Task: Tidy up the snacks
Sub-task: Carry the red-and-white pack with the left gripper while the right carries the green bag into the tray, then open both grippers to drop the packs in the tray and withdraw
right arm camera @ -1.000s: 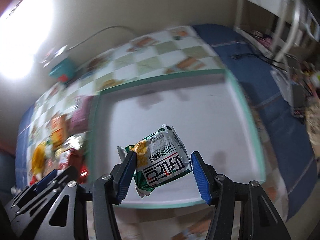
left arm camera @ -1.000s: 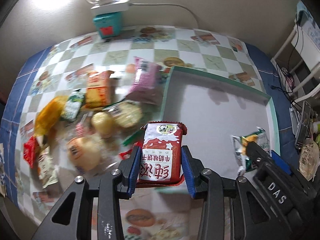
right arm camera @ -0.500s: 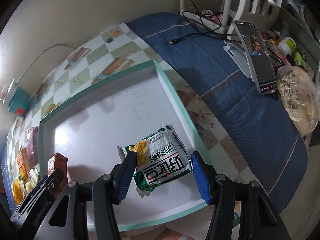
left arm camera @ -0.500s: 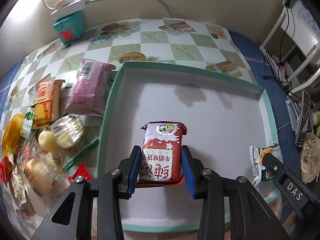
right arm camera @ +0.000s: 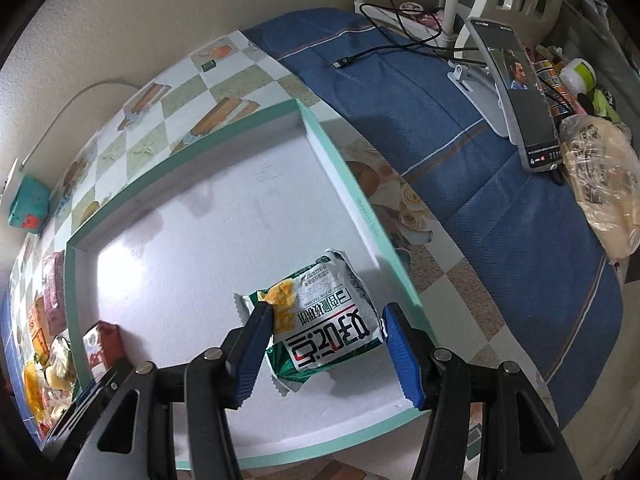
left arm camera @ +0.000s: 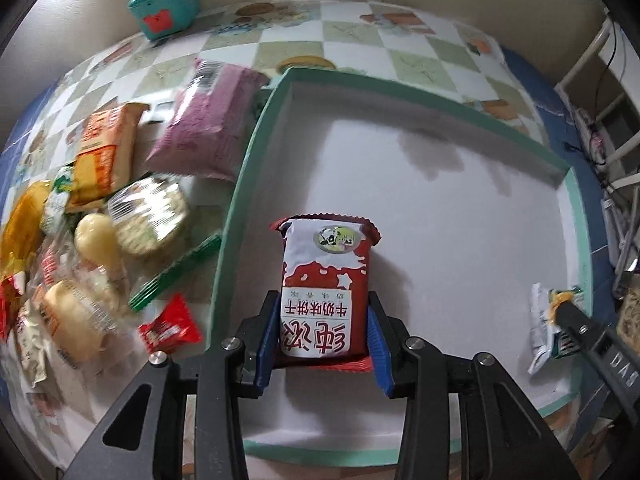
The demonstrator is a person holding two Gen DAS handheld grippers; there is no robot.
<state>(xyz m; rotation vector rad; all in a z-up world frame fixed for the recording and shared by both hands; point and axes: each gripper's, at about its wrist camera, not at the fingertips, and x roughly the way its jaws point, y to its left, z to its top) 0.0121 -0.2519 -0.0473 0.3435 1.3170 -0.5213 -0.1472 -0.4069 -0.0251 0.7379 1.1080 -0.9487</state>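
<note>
Over the white, teal-rimmed shallow tray [left arm camera: 256, 148] on the desk: left hand-held gripper [left arm camera: 322, 344] clamped on red-and-white biscuit packet [left arm camera: 324, 288]; right hand-held gripper [right arm camera: 326, 346] barely pinching green-and-white snack packet [right arm camera: 324, 316], likely to slip and land crooked near the rim.

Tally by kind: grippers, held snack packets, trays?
Grippers: 2, left gripper, right gripper
Held packets: 2, red-and-white packet, green-and-white packet
Trays: 1, tray
Total: 5
</note>
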